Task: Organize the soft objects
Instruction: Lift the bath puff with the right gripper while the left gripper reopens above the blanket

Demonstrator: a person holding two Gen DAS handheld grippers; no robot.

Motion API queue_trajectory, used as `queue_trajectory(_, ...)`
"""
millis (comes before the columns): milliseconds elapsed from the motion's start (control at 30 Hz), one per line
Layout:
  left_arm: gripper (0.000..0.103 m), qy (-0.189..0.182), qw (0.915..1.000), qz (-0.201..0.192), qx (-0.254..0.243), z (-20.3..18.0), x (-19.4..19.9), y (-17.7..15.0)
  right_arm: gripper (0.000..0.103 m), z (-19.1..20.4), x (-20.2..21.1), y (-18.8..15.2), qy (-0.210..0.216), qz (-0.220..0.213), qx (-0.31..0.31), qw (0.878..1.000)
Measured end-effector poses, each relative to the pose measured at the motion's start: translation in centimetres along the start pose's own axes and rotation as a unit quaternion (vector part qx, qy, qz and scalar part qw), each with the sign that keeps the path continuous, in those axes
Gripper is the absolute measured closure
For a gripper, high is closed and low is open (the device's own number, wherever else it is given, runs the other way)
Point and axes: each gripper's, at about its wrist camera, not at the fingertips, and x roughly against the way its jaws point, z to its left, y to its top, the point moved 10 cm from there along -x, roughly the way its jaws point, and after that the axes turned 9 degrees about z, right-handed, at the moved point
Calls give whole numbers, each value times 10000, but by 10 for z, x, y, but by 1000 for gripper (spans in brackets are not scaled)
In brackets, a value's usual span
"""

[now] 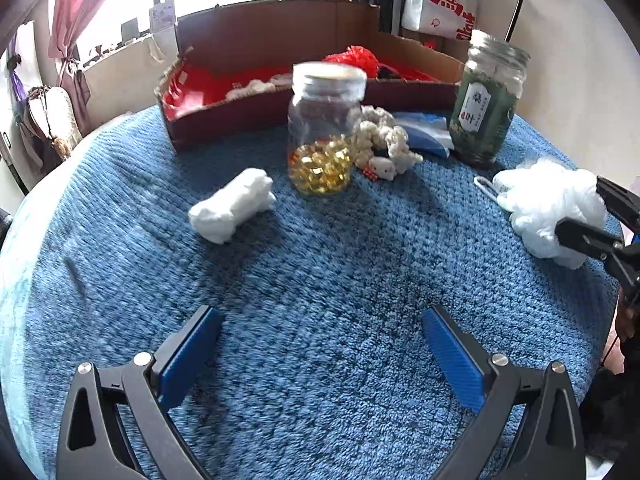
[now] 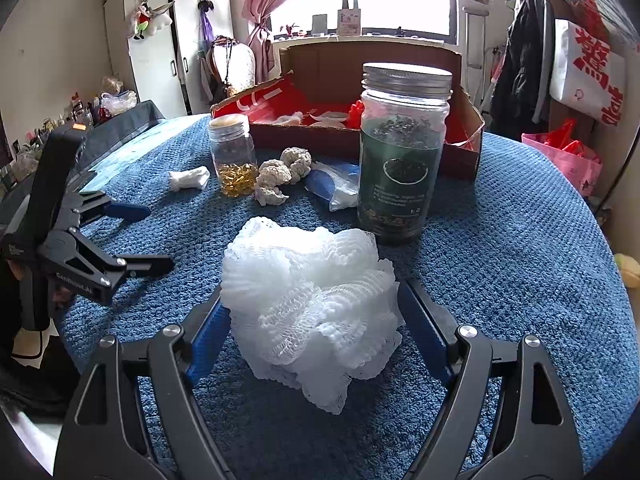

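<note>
A white mesh bath puff (image 2: 308, 292) lies on the blue blanket (image 2: 500, 260) between the fingers of my right gripper (image 2: 312, 294). Its jaws stand wide on either side and do not squeeze the puff. In the left wrist view the puff (image 1: 548, 200) and the right gripper (image 1: 580, 208) are at the right edge. My left gripper (image 1: 322, 314) is open over bare blanket with nothing between its fingers. Ahead of it lie a rolled white cloth (image 1: 234, 210) and a cream crocheted piece (image 1: 386, 140).
A cardboard box (image 1: 240, 116) with red lining stands at the back, holding a red mesh item (image 1: 354, 58) and white bits. A jar of yellow capsules (image 1: 322, 128), a green tea jar (image 2: 400, 160) and a blue-white plastic packet (image 2: 336, 188) stand before it.
</note>
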Motion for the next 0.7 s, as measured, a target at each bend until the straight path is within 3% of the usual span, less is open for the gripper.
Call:
queue_trajectory(67, 0, 214, 9989, -427, -7, 8, 17, 14, 22, 0, 1, 1, -16, -14, 10, 10000)
queue_trajectory(167, 0, 352, 9969, -697, 3, 22, 31, 35, 22, 0, -1, 2, 10, 23, -10, 10000)
queue_trajectory(400, 0, 343, 9989, -249, -203, 59, -3, 62, 20, 0, -8, 2, 92, 116, -116, 9998)
queue_trajectory(467, 2, 118, 9996, -86, -222, 61, -16, 64, 20, 0, -10, 2, 105, 128, -157, 9997)
queue_trajectory(567, 32, -176, 9994, 76, -287, 54, -29, 63, 23, 1, -12, 2, 251, 126, -208, 9994)
queue_trajectory(600, 51, -287, 9990, 123, -310, 49, -32, 60, 31, 1, -13, 1, 323, 125, -216, 9992)
queue_trajectory(633, 59, -301, 9990, 114, -316, 46, -32, 60, 42, 2, -13, 1, 368, 133, -220, 9990)
queue_trajectory(667, 66, -287, 9991, 50, -316, 43, -29, 60, 45, 2, -11, 0, 396, 113, -237, 9989)
queue_trajectory(700, 84, -312, 9990, 30, -304, 41, -27, 59, 48, 2, -8, 0, 416, 71, -229, 9988)
